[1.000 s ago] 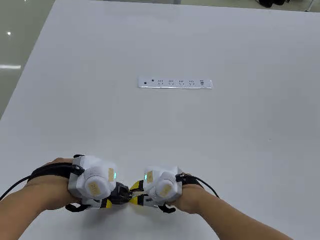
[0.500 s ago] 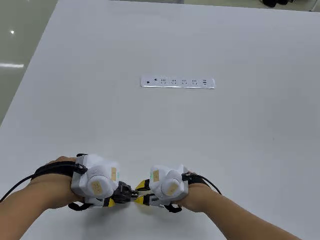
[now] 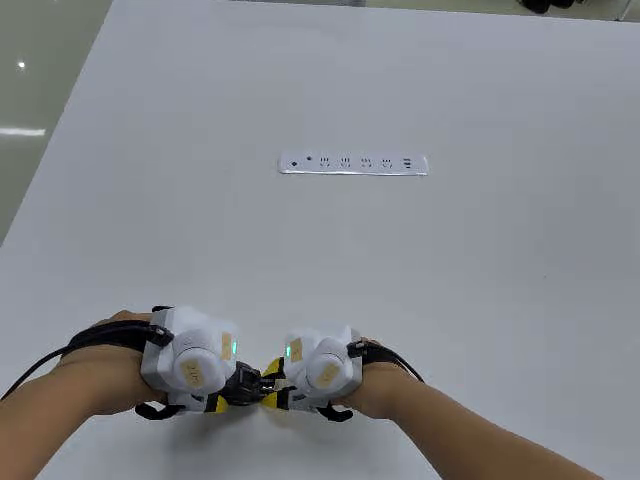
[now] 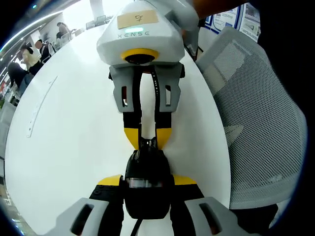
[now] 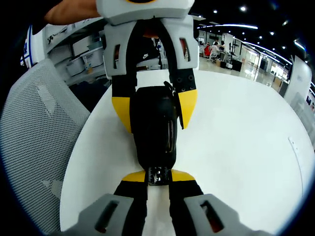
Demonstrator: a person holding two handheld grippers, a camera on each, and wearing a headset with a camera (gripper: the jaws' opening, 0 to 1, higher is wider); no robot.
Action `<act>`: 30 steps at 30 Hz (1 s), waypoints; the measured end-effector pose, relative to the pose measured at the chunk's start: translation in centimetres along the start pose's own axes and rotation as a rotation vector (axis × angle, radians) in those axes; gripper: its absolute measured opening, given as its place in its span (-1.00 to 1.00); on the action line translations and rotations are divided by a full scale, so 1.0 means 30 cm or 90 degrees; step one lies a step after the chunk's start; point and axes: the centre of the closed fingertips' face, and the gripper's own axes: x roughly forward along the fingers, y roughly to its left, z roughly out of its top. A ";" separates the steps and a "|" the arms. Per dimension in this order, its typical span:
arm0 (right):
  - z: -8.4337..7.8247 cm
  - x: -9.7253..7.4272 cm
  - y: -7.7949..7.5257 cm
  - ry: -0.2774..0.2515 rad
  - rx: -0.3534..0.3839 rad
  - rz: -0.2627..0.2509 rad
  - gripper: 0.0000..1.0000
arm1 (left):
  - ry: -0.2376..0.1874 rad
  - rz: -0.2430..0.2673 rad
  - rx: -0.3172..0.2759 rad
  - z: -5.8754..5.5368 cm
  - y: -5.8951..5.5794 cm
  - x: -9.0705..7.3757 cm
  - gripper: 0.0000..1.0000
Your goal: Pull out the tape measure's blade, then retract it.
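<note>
Well to the near side of the power strip (image 3: 353, 164), close to the person's edge of the white tabletop (image 3: 450, 300), the two claws meet nose to nose with the tape measure (image 5: 153, 130) between them. The left claw (image 4: 147, 181) is closed on the black case, with one yellow tip pressed to each flat side. The right claw (image 5: 158, 176) is pinched shut on the end hook (image 4: 147, 143), which sits right at the mouth of the case. Hardly any blade shows between hook and case, so the tape is as good as fully wound in.

The case looks like a small, hard, smooth plastic body: light, rigid, and likely to twist or slide if gripped only at one corner. Holding it across the broad flats, as the left claw does, seems the soundest grip. The hook is a thin metal tab, so there is little to hold, and it may slip out under a sideways pull. Drawing it straight along the blade's line, away from the case and roughly parallel to the power strip, should suit it best. The blade itself is probably springy steel that kinks if bent and snaps back hard if let go, so the return should be eased in under a firm pinch.
</note>
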 end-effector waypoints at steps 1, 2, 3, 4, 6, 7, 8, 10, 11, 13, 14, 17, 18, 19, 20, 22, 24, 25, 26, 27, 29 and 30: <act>-0.001 -0.002 0.001 -0.002 -0.002 0.000 -0.74 | -0.002 0.000 -0.001 -0.001 0.000 0.000 -0.34; -0.002 -0.004 0.001 -0.004 -0.003 -0.001 -0.75 | -0.001 0.001 -0.002 -0.001 -0.001 0.000 -0.34; -0.001 -0.006 -0.001 -0.005 -0.004 -0.002 -0.76 | -0.001 0.003 -0.002 0.001 -0.001 0.001 -0.34; -0.001 -0.007 -0.002 -0.006 0.002 -0.002 -0.77 | 0.001 0.004 -0.002 0.000 -0.001 0.000 -0.35; -0.003 -0.009 -0.007 -0.004 0.014 -0.002 -0.76 | 0.001 0.006 -0.003 0.000 0.000 0.000 -0.35; -0.002 -0.009 -0.009 -0.004 0.025 0.002 -0.76 | -0.001 0.008 -0.002 0.000 0.001 -0.001 -0.35; -0.003 -0.007 -0.007 -0.005 0.022 0.002 -0.76 | -0.004 0.007 -0.002 0.000 0.001 -0.002 -0.35; -0.004 -0.007 0.000 -0.005 0.025 0.006 -0.76 | -0.005 0.004 0.005 0.001 -0.002 -0.003 -0.35; -0.006 -0.010 0.003 -0.003 0.028 0.007 -0.76 | -0.003 0.004 0.009 0.000 -0.003 -0.003 -0.35; -0.008 -0.013 0.004 -0.001 0.030 0.006 -0.76 | -0.002 0.004 0.012 0.001 -0.004 -0.003 -0.35; -0.014 -0.013 0.006 0.001 0.029 0.005 -0.76 | -0.001 0.003 0.014 0.000 -0.005 -0.003 -0.35; -0.025 -0.020 0.006 0.003 0.036 0.001 -0.76 | 0.000 0.003 0.014 0.001 -0.005 -0.003 -0.35; -0.029 -0.023 0.004 0.002 0.033 -0.005 -0.76 | 0.000 0.004 0.012 0.000 -0.005 -0.003 -0.35; -0.030 -0.024 0.004 0.002 0.034 -0.006 -0.75 | 0.000 0.004 0.011 0.001 -0.005 -0.003 -0.35; -0.031 -0.025 0.005 0.001 0.034 -0.009 -0.75 | 0.000 0.003 0.012 0.001 -0.006 -0.003 -0.35; -0.031 -0.025 0.005 0.001 0.034 -0.010 -0.75 | 0.000 0.003 0.011 0.001 -0.006 -0.003 -0.35; -0.031 -0.025 0.005 0.001 0.035 -0.010 -0.75 | 0.000 0.003 0.011 0.001 -0.005 -0.002 -0.35; -0.031 -0.025 0.005 0.001 0.035 -0.010 -0.75 | 0.000 0.003 0.011 0.002 -0.005 -0.002 -0.35; -0.031 -0.026 0.005 0.001 0.035 -0.011 -0.75 | 0.000 0.003 0.011 0.002 -0.005 -0.002 -0.35; -0.032 -0.026 0.004 0.001 0.036 -0.011 -0.75 | 0.000 0.003 0.011 0.002 -0.005 -0.002 -0.35; -0.038 -0.029 0.005 0.006 0.042 -0.013 -0.75 | 0.001 0.003 0.015 0.001 -0.008 -0.002 -0.35; -0.041 -0.031 0.005 0.006 0.044 -0.012 -0.75 | 0.002 0.003 0.015 0.001 -0.008 -0.002 -0.35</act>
